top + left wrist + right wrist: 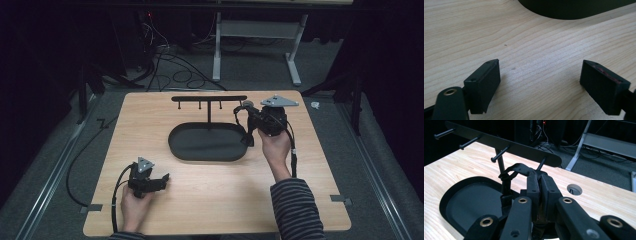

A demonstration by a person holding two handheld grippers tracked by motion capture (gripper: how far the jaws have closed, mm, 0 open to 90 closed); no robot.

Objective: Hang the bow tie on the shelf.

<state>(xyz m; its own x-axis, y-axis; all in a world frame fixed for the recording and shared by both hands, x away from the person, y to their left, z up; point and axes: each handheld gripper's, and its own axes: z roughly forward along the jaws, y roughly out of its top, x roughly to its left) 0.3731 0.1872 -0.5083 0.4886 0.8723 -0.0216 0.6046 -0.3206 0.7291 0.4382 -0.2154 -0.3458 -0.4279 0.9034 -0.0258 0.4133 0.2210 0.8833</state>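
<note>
On the wooden table (210, 195) stands the black rack (209, 98), and the right gripper (539, 178), closed on a black strap (517, 170) near its last peg (541, 163), should approach slowly, while the left gripper (540, 82) rests open.

The table (210, 200) is pale wood with fine grain lines. The oval tray (207, 142), its pegged rack (209, 98) and a strap (510, 176) are black. The sleeve (296, 210) has dark and grey stripes.
</note>
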